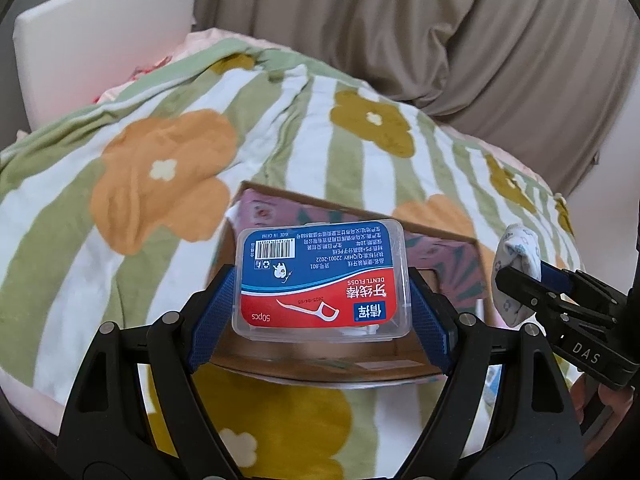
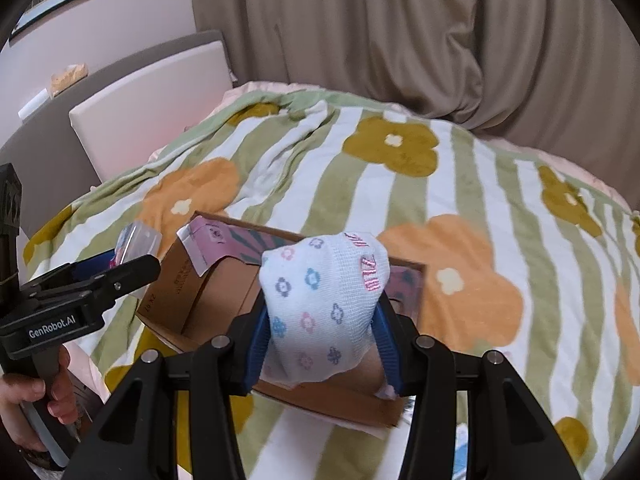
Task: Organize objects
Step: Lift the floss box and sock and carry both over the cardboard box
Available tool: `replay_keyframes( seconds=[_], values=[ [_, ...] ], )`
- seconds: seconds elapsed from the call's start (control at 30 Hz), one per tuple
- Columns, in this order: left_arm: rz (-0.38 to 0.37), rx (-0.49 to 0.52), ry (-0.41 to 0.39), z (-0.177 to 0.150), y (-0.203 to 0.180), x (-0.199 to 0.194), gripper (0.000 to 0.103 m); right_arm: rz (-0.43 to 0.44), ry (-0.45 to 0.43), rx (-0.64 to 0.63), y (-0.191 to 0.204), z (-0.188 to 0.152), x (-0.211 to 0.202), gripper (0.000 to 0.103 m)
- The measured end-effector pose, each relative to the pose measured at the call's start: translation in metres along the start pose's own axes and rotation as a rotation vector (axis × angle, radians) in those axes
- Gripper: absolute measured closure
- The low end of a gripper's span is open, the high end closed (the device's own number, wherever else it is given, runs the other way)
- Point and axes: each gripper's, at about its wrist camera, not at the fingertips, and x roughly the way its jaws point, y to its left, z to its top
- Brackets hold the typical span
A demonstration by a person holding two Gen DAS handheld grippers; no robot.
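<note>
From the left wrist, a striped flowered blanket [image 1: 200, 128] covers the bed below grey curtains [image 1: 440, 32], and the left gripper [image 1: 322, 300] is clamped on a clear dental floss box [image 1: 322, 276] held above an open cardboard box [image 1: 440, 256], the right gripper [image 1: 520, 280] just beside it. From the right wrist, the right gripper [image 2: 322, 320] is closed on a rolled white sock [image 2: 324, 300] over the same cardboard box [image 2: 216, 288], with the left gripper [image 2: 120, 268] and the person's hand [image 2: 36, 404] at the left edge.

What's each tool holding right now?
Left tool: closed on the clear plastic dental floss box.
Right tool: closed on the white flower-print sock bundle.
</note>
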Motion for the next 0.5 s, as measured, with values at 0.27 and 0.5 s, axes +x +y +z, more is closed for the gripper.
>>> replay_keyframes(
  seconds=[0.27, 0.5],
  values=[
    [0.017, 0.001, 0.051, -0.002, 0.019, 0.041, 0.024, 0.015, 0.052, -0.001, 0.012, 0.005, 0.045, 0.059],
    [0.029, 0.021, 0.101, -0.009, 0.017, 0.077, 0.024, 0.012, 0.103, 0.002, 0.009, 0.003, 0.078, 0.059]
  ],
)
